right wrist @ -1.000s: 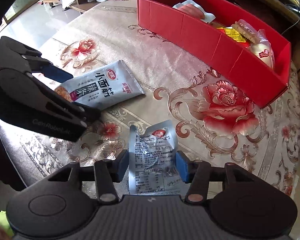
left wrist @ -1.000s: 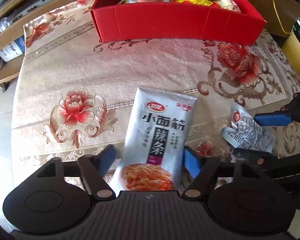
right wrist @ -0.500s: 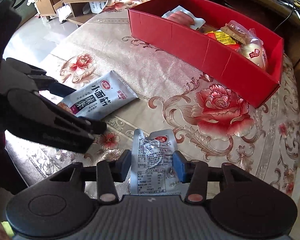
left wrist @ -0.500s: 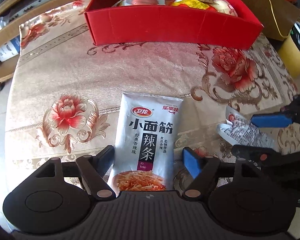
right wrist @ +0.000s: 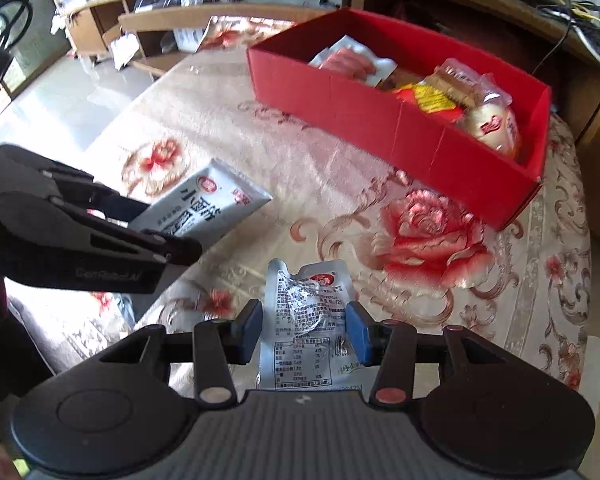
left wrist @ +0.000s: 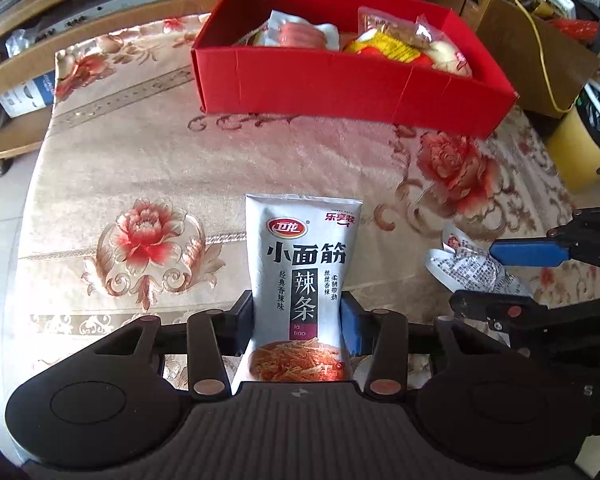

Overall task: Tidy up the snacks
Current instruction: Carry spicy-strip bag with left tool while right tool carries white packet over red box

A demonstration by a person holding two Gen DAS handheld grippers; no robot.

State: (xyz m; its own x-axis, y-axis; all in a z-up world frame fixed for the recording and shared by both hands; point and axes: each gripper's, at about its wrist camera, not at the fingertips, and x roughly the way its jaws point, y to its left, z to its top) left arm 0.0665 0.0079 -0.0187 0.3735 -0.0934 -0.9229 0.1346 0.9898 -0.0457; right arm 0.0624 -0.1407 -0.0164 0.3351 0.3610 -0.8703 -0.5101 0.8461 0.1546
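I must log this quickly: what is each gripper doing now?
Left gripper: shut on the spicy gluten strip packet.
Right gripper: shut on the crinkled silver snack pouch.

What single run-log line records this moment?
left gripper: shut on spicy strip packet | right gripper: shut on silver pouch | red box: holds snacks
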